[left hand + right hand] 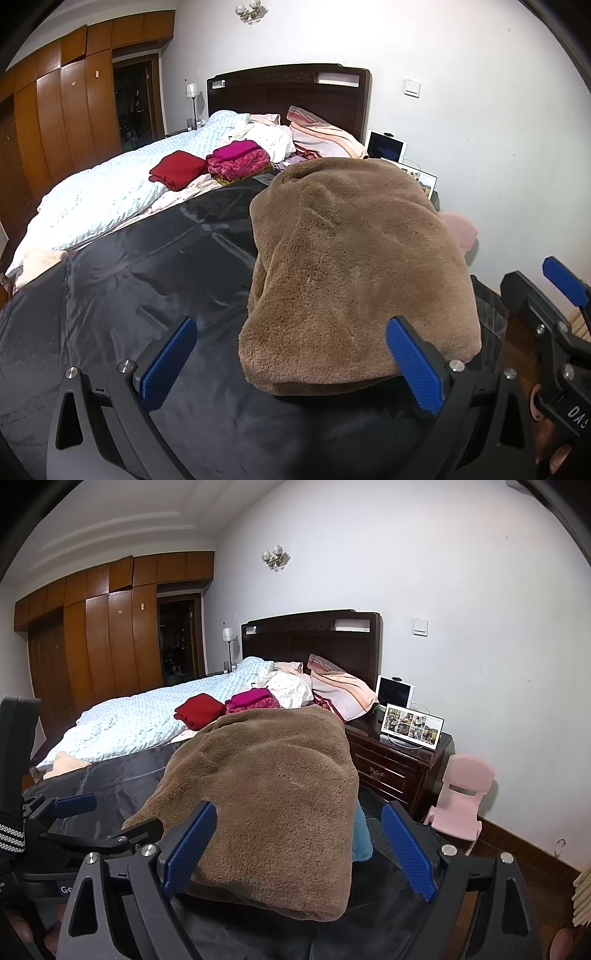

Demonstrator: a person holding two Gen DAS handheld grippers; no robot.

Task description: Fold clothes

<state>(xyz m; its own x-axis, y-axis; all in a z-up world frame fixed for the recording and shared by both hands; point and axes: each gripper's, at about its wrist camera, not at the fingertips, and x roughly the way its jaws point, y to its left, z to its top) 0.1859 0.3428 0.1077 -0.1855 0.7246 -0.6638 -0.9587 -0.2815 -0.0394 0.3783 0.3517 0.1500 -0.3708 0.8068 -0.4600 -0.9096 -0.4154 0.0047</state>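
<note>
A folded brown fleece garment point(354, 266) lies in the middle right of the left wrist view, resting on a black sheet point(147, 280) spread over the near end of the bed point(103, 195). In the right wrist view the same garment fills the centre of the frame.

The left tongs point(291, 365) are spread wide at the bottom of their view, holding nothing; the near edge of the fleece sits between the two blue pads, with the right pad just at its lower right corner. The right tongs point(295, 853) are also released, their pads on either side of the garment's near end, gripping nothing. A strip of teal cloth point(361, 834) shows beside the fleece, at its right edge.

Farther back on the bed, in the upper left of the middle, a folded red garment point(177, 170) lies beside a pink pile point(238, 157). Pillows point(321, 133) lean at the dark headboard point(288, 92). At the right of the right wrist view stand a nightstand point(399, 760) carrying a photo frame point(412, 725), and a pink plastic chair point(461, 797).
</note>
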